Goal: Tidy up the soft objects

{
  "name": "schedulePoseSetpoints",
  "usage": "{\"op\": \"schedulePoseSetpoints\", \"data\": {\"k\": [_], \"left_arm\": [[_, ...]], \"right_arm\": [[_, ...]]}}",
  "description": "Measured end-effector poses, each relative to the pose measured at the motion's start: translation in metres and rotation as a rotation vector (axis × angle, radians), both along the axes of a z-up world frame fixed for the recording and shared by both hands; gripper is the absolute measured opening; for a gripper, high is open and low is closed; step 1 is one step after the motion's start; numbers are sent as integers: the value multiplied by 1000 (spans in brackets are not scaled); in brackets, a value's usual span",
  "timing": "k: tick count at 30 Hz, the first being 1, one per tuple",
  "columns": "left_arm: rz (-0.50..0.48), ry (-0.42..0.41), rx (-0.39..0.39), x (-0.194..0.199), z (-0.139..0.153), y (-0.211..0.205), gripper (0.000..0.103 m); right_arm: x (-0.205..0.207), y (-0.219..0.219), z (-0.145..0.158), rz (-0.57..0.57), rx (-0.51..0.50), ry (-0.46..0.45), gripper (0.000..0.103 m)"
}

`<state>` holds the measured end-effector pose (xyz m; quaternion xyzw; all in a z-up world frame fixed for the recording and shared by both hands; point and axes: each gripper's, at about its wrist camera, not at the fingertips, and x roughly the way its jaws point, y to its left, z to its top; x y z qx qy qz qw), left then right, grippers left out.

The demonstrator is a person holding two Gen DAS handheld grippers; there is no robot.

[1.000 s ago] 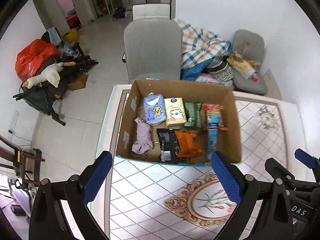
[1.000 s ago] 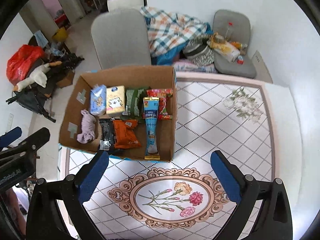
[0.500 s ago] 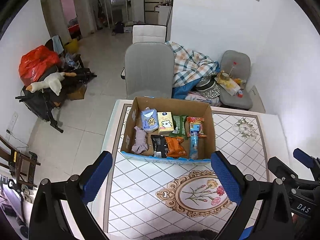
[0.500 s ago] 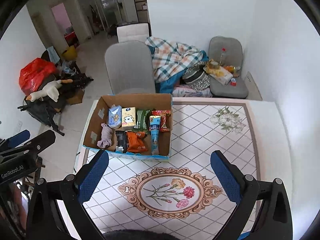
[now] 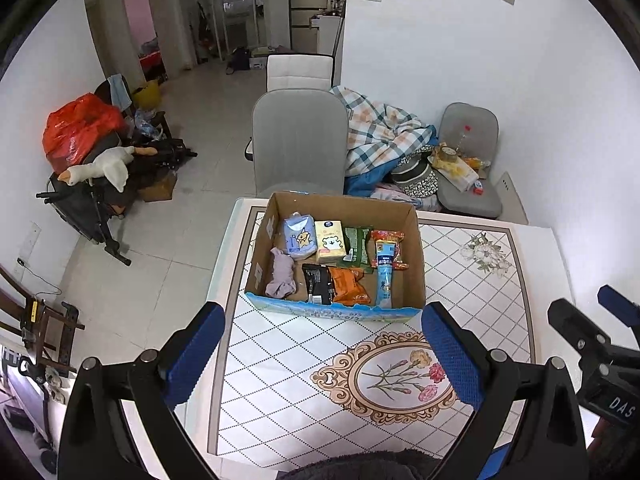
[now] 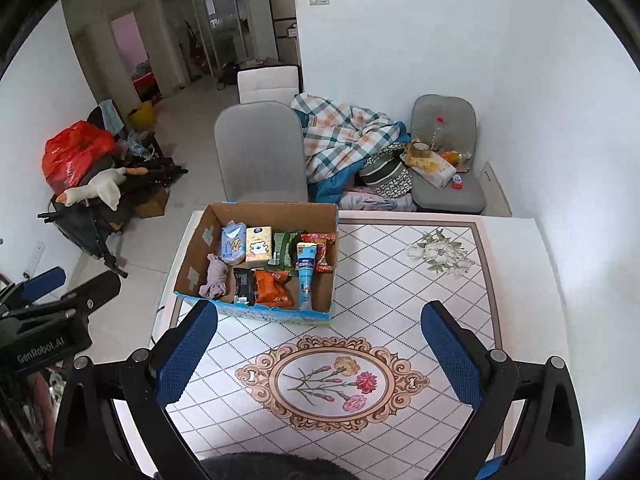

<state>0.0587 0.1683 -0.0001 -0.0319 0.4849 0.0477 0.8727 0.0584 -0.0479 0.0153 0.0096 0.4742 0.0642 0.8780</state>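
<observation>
An open cardboard box (image 5: 416,264) (image 6: 192,264) sits at the far left of the tiled table (image 5: 288,380) (image 6: 420,304). It holds a lilac cloth (image 5: 281,276) (image 6: 216,274), two tissue packs (image 5: 300,234) (image 6: 258,243), an orange snack bag (image 5: 347,286) (image 6: 272,288), a black packet (image 5: 318,283), a green packet (image 5: 356,243) and a blue tube (image 5: 385,276) (image 6: 306,270). My left gripper (image 5: 322,332) and right gripper (image 6: 320,332) are both open and empty, held high above the near table, well back from the box.
A grey chair (image 5: 298,140) (image 6: 260,152) stands behind the table. A plaid blanket (image 5: 380,132) and a cluttered grey seat (image 5: 468,160) lie at the back right. A goose plush (image 5: 100,168) and red bag (image 5: 80,126) sit at the left.
Both grippers have pulled back and risen away from the box, which now looks smaller and farther. Both stayed open and empty. The box's contents have not moved.
</observation>
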Motion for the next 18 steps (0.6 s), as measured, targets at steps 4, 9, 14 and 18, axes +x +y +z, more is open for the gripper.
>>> {"op": "schedulePoseSetpoints", "data": {"k": [4, 9, 14, 18], "left_arm": [[-1, -2, 7, 0, 0, -3, 101], [1, -13, 9, -2, 3, -4, 101], [-3, -9, 5, -2, 3, -4, 101], [-6, -6, 8, -3, 3, -6, 101]], "right_arm": [[2, -3, 2, -14, -8, -5, 103], [3, -4, 2, -20, -17, -4, 103], [4, -6, 2, -27, -22, -6, 103], [5, -6, 2, -28, -23, -6, 103]]}}
